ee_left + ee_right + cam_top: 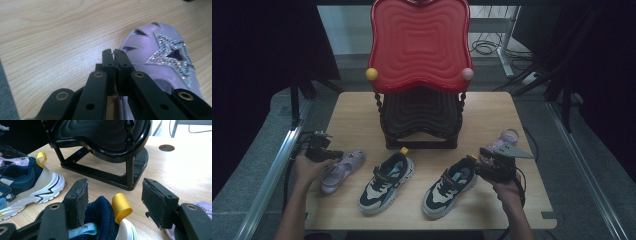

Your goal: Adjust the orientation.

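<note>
The two-tier rack (419, 75), red top tray over a black lower one, stood at the back of the table (357, 112) with nothing on either shelf that I could see, while all four shoes lay on the wood in front of it. So I judged the job of putting shoes away as barely begun: nothing shelved, four pieces left.

Room was decent. The strip between the rack's foot and the shoes was bare, and the right back corner of the table was open too. The near edge ran close under the toes of both sneakers, and the left table edge sat just beside my left hand, so I had little slack there.

My right gripper (115, 200) was spread wide, its jaws standing either side of the heel of the right sneaker (449, 186), the yellow pull loop (121, 207) between them, pads not yet pressing. The other sneaker (386, 182) lay in the middle, and a lilac sandal (502, 142) sat just behind my right hand.

My left gripper (114, 62) had its jaws practically together with nothing between them, the tips just beside the lilac sandal with the glitter star (160, 57), at the left of the row.
</note>
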`<state>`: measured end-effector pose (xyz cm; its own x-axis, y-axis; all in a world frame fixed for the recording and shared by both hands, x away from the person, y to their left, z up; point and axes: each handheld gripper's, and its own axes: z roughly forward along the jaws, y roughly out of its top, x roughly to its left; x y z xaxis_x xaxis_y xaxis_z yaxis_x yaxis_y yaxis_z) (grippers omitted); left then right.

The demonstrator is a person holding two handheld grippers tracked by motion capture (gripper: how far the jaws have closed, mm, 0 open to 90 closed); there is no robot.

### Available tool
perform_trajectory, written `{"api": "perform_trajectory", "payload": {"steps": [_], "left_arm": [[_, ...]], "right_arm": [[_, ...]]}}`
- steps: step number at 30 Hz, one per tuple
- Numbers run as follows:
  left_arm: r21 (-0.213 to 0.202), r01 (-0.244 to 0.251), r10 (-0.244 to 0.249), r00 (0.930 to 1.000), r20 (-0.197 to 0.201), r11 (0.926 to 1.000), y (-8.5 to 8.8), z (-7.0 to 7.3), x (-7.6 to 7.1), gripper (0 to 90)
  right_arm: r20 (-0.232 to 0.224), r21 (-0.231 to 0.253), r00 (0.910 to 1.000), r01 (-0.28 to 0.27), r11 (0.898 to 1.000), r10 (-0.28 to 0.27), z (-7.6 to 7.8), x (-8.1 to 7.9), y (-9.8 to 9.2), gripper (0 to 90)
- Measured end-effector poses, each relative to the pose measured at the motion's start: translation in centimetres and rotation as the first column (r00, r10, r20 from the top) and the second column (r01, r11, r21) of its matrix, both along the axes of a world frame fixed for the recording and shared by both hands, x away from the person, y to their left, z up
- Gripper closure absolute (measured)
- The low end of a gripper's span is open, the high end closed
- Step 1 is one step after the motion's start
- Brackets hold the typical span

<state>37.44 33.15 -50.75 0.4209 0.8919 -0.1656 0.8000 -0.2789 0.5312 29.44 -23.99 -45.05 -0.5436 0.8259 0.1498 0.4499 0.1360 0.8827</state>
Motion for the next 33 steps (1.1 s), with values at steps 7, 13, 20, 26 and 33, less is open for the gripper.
{"api": "perform_trajectory", "payload": {"steps": [7, 13, 20, 26, 33], "left_arm": [[-0.063, -0.069, 0.078, 0.9848, 0.155, 0.9956, 1.3, 3.1, -2.7, 86.7], [-0.111, -0.034, 0.059, 0.9714, 0.230, 0.9932, 0.6, 4.4, -6.2, 80.3], [-0.110, 0.012, 0.020, 0.9588, 0.283, 0.9938, -0.8, 4.7, -7.7, 72.5], [-0.155, 0.040, 0.012, 0.9469, 0.321, 0.9872, -1.2, 5.5, -8.3, 70.4], [-0.168, 0.063, -0.002, 0.9415, 0.337, 0.9837, -1.7, 5.8, -9.4, 66.8]], "right_arm": [[-0.007, 0.019, 0.9999, -0.013, 1.000, 0.013, 0.0, 0.1, 0.1, 38.1], [-0.010, 0.025, 0.9997, -0.020, 0.999, 0.020, 0.0, 0.6, 0.4, 38.0], [-0.020, 0.015, 0.9995, -0.025, 1.000, 0.026, -0.2, 0.8, 1.0, 37.9], [-0.025, 0.034, 0.9997, -0.005, 0.999, 0.006, -0.6, 0.5, 1.3, 37.7], [0.013, 0.032, 0.9999, 0.002, 0.999, -0.002, -0.2, -1.1, 1.2, 37.5]]}}
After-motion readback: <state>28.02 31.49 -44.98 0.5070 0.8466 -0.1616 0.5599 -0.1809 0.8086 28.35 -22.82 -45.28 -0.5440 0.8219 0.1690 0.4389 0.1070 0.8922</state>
